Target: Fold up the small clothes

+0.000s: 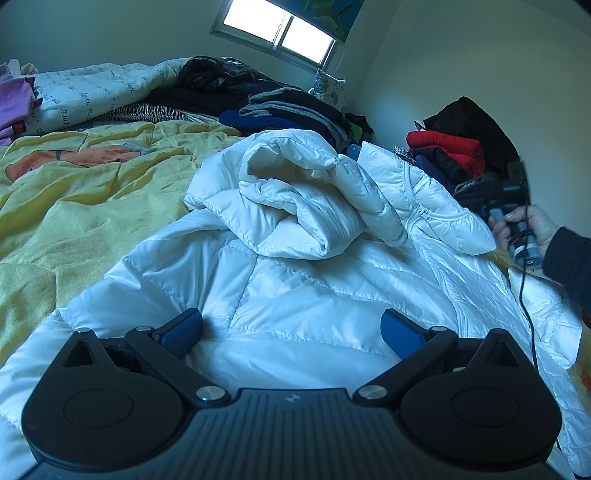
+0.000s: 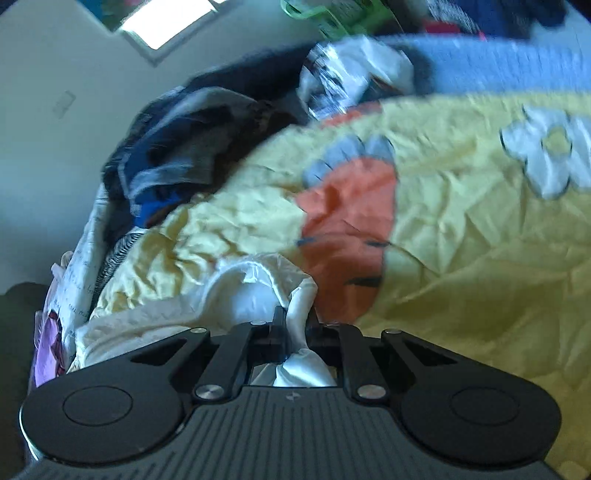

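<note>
My left tongs (image 1: 291, 332) are spread wide apart, nothing between them, blue pads (image 1: 183, 332) hovering low over the back panel of the white puffer jacket (image 1: 295, 280). They're level and pointed up the bed toward the window (image 1: 280, 31).

My right tongs (image 2: 295, 325) are pinched together on a bunch of that jacket's white fabric (image 2: 295, 365); cloth is pulled through between the fingers and back toward the body of the tool. That view is tilted hard and motion-blurred, so I can't tell exactly which part of the jacket it has.

In the left view my right hand (image 1: 524, 225) shows at the jacket's right edge, fist wrapped round the handle, dark sleeve, cable (image 1: 526, 314) trailing down across the jacket.

The jacket lies on the yellow bedspread (image 1: 74, 206) at the near edge of the bed, spread mostly flat, with the hood and one side bunched into a lump (image 1: 295, 199) in the middle.

A pile of dark clothes (image 1: 288, 110) sits beyond it toward the far edge, red and black clothes (image 1: 450, 147) at the far right corner, and a printed white quilt (image 1: 92, 92) at the far left.
</note>
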{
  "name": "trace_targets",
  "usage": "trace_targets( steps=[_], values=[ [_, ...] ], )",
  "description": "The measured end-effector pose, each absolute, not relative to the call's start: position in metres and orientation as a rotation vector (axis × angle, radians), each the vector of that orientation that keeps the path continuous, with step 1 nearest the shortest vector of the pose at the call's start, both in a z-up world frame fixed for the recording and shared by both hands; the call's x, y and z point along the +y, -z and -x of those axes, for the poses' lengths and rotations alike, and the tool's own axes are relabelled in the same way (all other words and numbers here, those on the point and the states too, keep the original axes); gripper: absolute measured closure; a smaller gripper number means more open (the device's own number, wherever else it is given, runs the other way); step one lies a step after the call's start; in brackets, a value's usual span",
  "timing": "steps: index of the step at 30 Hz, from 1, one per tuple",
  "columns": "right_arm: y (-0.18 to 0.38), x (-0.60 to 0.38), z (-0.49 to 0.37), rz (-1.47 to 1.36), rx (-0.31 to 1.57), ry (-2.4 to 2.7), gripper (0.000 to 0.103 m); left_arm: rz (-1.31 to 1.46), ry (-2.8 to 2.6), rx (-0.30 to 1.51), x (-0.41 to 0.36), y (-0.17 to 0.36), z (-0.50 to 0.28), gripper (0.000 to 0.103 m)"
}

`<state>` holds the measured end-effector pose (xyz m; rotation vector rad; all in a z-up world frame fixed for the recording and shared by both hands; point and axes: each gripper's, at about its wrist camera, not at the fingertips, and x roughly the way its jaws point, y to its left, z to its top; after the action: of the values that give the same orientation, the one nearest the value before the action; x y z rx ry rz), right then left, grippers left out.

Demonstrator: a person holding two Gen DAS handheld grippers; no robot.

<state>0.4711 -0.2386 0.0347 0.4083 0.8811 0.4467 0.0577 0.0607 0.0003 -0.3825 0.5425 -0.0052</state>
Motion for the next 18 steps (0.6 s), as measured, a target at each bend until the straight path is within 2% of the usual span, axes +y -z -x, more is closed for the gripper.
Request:
trace_targets(
  steps=[5,10,15,18],
  values=[
    [-0.101,-0.231,-0.422,-0.322,0.741,-0.554,0.090,0.386,0.006,0.541,0.061,0.000,-0.058,0.000],
    [-0.146,-0.224,-0.322,-0.208,0.661,-0.688,0.090,0.392,0.007,0.538,0.061,-0.001,-0.057,0.000],
    [-0.127,-0.218,-0.219,-0.096,0.718,-0.731,0.089,0.392,0.007,0.539,0.061,-0.001,-0.057,0.000],
    [-0.094,-0.218,-0.184,-0.050,0.804,-0.661,0.076,0.390,0.006,0.540,0.062,0.000,-0.057,0.000]
  ],
)
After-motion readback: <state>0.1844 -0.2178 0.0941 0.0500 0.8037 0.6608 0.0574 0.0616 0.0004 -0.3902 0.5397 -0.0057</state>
